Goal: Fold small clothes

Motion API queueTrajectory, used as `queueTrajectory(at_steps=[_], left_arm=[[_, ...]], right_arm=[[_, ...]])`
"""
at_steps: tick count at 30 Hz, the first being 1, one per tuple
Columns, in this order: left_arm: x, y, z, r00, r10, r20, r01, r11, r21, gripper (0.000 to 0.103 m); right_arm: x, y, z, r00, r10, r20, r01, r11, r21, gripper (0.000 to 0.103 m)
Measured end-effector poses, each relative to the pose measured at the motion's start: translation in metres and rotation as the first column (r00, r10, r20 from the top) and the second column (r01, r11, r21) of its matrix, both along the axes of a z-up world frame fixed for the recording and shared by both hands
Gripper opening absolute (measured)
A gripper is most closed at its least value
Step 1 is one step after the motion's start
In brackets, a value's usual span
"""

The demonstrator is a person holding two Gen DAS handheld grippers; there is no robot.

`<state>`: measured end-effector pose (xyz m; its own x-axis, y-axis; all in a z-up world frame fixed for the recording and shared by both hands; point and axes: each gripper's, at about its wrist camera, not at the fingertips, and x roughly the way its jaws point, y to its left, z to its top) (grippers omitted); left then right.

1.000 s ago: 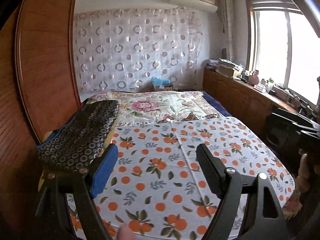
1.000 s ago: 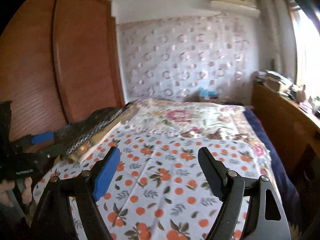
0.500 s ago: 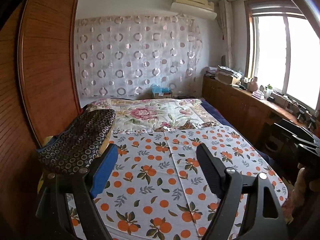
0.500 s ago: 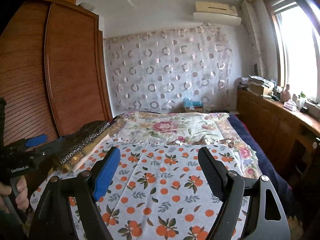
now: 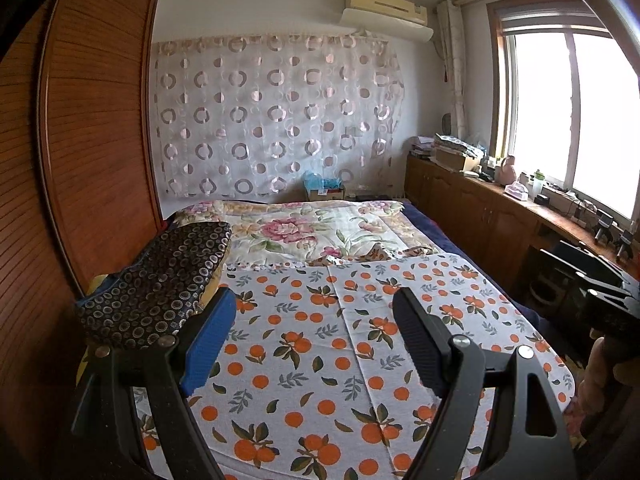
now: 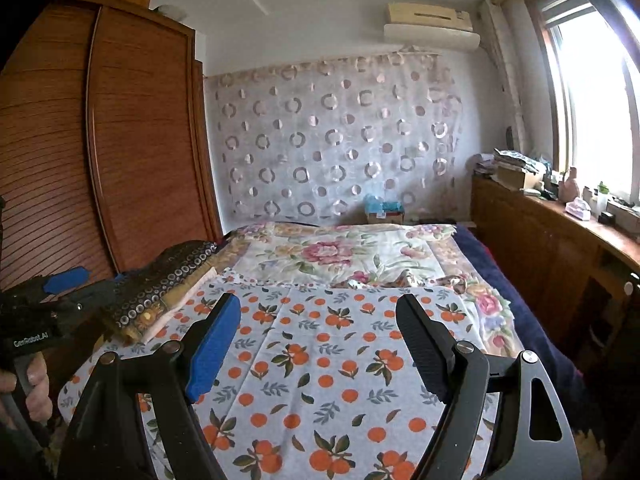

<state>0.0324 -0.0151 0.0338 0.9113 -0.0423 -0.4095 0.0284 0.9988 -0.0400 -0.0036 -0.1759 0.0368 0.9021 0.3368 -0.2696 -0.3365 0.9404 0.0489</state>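
Observation:
A white cloth printed with oranges (image 5: pixel 340 340) lies flat on the bed; it also shows in the right wrist view (image 6: pixel 320 360). A folded dark garment with ring pattern (image 5: pixel 160 284) sits on a small stack at the bed's left edge, also in the right wrist view (image 6: pixel 168 284). My left gripper (image 5: pixel 312 336) is open and empty, held above the near part of the cloth. My right gripper (image 6: pixel 318 340) is open and empty, also above the cloth. The left gripper shows at the left edge of the right wrist view (image 6: pixel 60 292).
A floral quilt (image 5: pixel 320 228) covers the far half of the bed. A wooden wardrobe (image 5: pixel 88 140) stands on the left. A wooden cabinet (image 5: pixel 500 216) with clutter runs under the window on the right. A curtain (image 5: pixel 276 120) hangs on the back wall.
Both grippers have risen and tilted up, so more of the wall and ceiling shows. Both stay open and empty. The cloth has not moved.

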Motion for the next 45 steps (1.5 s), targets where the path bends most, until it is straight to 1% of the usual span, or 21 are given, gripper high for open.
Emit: queueTrajectory(at_steps=[17, 45], left_arm=[[-0.0084, 0.0012, 0.0047, 0.999, 0.020, 0.030, -0.020, 1.000, 0.005, 0.081], [-0.0101, 0.0039, 0.0065, 0.999, 0.025, 0.039, -0.025, 1.000, 0.010, 0.081]], right_arm=[[0.0009, -0.0018, 0.0020, 1.000, 0.002, 0.001, -0.002, 1.000, -0.001, 0.082], [0.0072, -0.0055, 0.0022, 1.000, 0.006, 0.010, -0.006, 1.000, 0.000, 0.081]])
